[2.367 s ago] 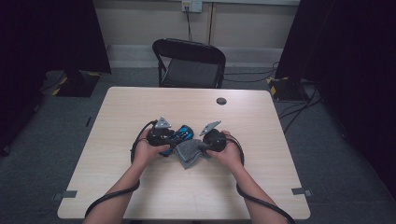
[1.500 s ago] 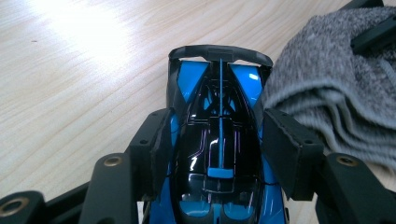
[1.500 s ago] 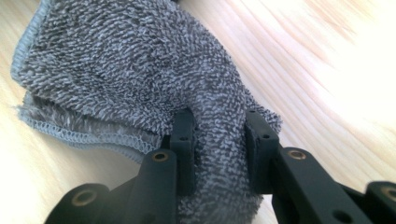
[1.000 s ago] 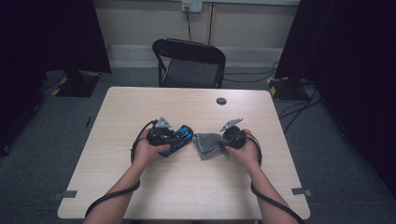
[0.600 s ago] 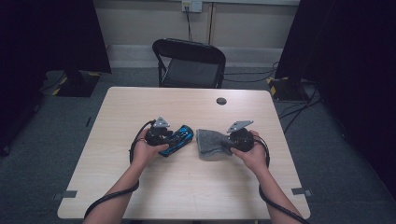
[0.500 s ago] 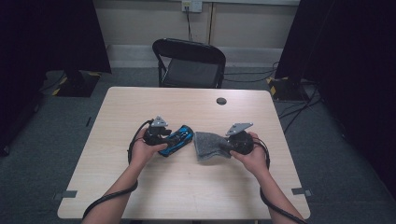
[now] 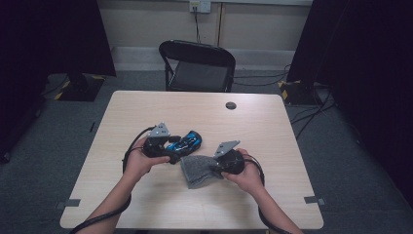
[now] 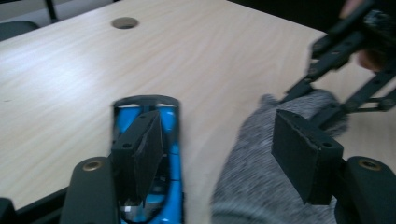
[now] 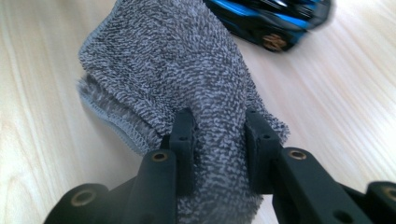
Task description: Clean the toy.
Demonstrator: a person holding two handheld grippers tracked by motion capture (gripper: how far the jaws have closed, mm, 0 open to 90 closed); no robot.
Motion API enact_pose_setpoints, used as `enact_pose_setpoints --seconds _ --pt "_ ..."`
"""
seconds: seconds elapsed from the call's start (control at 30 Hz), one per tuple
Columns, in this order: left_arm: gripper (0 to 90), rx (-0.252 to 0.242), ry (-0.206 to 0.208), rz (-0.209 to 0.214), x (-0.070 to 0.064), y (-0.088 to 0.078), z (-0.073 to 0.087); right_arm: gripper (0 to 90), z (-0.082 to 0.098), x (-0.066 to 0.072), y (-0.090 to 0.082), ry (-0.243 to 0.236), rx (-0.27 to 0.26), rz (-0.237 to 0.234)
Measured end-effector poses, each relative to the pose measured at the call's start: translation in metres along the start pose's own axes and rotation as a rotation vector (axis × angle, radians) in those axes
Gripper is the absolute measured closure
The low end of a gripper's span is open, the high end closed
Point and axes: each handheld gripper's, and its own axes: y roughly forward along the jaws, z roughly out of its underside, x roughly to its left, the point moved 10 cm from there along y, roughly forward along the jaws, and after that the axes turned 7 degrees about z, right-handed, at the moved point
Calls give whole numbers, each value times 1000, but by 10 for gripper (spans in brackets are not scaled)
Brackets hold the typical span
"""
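The fingers (image 9: 184, 140) of the right gripper (image 9: 219, 144) are pinched on a fold of the grey cloth (image 9: 187, 70), which bunches up between them. The fingers (image 8: 303, 149) of the left gripper (image 8: 224, 154) stand spread and have just been opening; one is over the blue toy car (image 8: 170, 140), the other over the cloth (image 8: 261, 172), and they press on neither.

We count two grippers, one cloth, one toy car, one chair (image 7: 197, 66) and one dark round grommet (image 7: 231, 105) on the surface (image 7: 272, 131).

The cloth (image 7: 197, 170) is a grey, coarse-knit piece with a stitched hem, folded over on itself. In the high view it lies just below the surface's centre, at 9 o'clock from the right gripper (image 7: 220, 163). The car (image 7: 187, 141) lies near it, at 11 o'clock, by the left gripper (image 7: 170, 151).
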Motion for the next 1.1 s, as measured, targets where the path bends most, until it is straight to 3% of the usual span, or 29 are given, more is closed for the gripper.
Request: enact_pose_setpoints --seconds 0.13,0.23,0.33,0.4,0.47,0.73,0.87,0.97,1.03,1.1 --pt "322 39 31 55 -22 12 11 653 -2 13 11 -20 8 -42" --pt "316 71 41 87 -33 23 21 522 -1 14 12 -3 14 -43" --pt "326 107 45 81 -35 31 30 439 0 8 6 14 -1 -39" --pt "333 123 45 89 -36 37 36 364 0 3 -1 57 -21 -44" --pt "334 150 56 84 -37 42 43 316 2 -6 -6 82 -36 -20" --pt "345 250 130 52 -39 52 65 182 -7 -24 -12 132 -95 26" --pt "408 237 108 35 -41 51 68 158 -17 -29 -6 158 -113 39" --pt "573 245 89 27 -41 46 68 145 -28 -31 0 178 -146 27" --pt "650 237 41 29 -40 41 69 138 -34 -32 5 161 -152 29" --pt "703 234 -35 32 -37 33 71 138 -40 -32 13 153 -148 28"
